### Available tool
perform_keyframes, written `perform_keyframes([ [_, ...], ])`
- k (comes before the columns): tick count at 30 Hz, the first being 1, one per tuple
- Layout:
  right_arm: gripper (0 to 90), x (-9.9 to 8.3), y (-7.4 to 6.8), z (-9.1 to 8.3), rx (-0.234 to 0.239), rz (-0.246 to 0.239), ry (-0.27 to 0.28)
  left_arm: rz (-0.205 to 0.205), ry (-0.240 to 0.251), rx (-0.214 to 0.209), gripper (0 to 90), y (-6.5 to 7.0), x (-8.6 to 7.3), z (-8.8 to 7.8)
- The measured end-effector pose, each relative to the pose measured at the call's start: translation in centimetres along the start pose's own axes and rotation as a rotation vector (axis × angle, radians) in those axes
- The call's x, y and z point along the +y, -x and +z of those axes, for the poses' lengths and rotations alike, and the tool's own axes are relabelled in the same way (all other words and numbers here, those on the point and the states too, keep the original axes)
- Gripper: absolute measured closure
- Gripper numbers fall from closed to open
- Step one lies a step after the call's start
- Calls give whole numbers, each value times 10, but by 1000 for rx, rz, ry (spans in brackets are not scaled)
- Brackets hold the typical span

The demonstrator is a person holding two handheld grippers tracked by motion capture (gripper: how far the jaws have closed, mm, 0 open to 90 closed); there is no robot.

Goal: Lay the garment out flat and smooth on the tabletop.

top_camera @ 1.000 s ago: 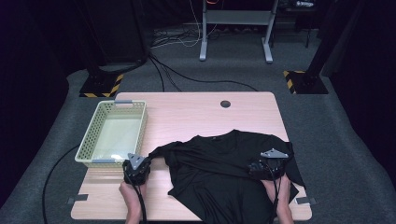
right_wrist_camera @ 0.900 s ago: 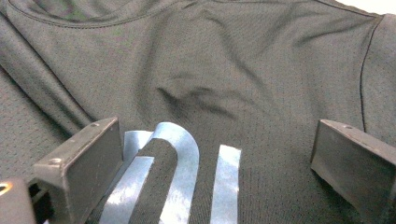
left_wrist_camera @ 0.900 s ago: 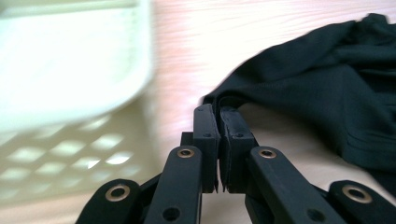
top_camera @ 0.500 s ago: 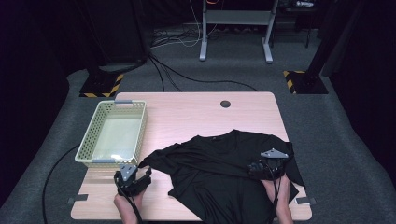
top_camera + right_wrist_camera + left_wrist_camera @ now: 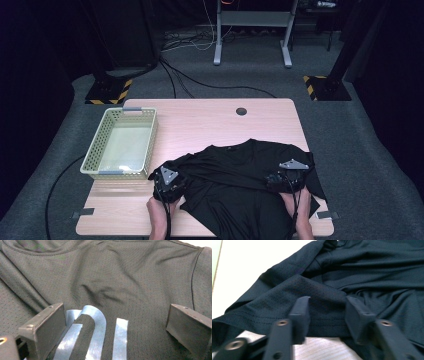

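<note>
In the high view, a black T-shirt (image 5: 245, 185) lies crumpled across the near right part of the wooden table (image 5: 200, 120), with a pale green basket (image 5: 121, 143) to its left and well clear of the cloth. The left gripper (image 5: 167, 180) sits at the shirt's left sleeve; the right gripper (image 5: 286, 175) rests over the shirt's right side. In the left gripper view, the jaws have just been closing and stand part-open around the hemmed sleeve edge (image 5: 287, 320), which rises in a fold between them; the pads do not appear to press on it yet. In the right gripper view, the jaws stand wide apart above the chest fabric, near a silvery printed mark (image 5: 97, 335), gripping nothing. The step looks like taking hold of the sleeve to spread or fold the shirt; next the left jaws need to close fully on that hem.
</note>
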State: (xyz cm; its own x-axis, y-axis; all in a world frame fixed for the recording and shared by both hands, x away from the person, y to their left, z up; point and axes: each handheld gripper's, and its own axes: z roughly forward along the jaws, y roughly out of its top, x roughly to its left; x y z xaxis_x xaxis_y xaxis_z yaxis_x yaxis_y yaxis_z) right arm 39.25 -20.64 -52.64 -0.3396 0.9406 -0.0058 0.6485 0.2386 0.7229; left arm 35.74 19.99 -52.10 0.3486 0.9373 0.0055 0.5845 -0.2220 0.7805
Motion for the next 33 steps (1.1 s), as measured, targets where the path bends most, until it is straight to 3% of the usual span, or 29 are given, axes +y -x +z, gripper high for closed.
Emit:
perform_keyframes([
  [6, 16, 0, 0, 0, 1, 1, -1, 44, -5, -13, 843, -1, -3, 3],
  [8, 16, 0, 0, 0, 1, 2, -2, 50, -3, -17, 891, -2, -5, 1],
  [16, 15, 0, 0, 0, -2, 6, -2, 32, 16, -12, 898, -13, -27, -28],
  [27, 14, 0, 1, 0, -1, 13, -7, -12, -6, 35, 898, -44, -68, -74],
  [33, 11, -7, 2, -7, -3, 13, -10, -2, -31, 28, 876, -43, -68, -82],
])
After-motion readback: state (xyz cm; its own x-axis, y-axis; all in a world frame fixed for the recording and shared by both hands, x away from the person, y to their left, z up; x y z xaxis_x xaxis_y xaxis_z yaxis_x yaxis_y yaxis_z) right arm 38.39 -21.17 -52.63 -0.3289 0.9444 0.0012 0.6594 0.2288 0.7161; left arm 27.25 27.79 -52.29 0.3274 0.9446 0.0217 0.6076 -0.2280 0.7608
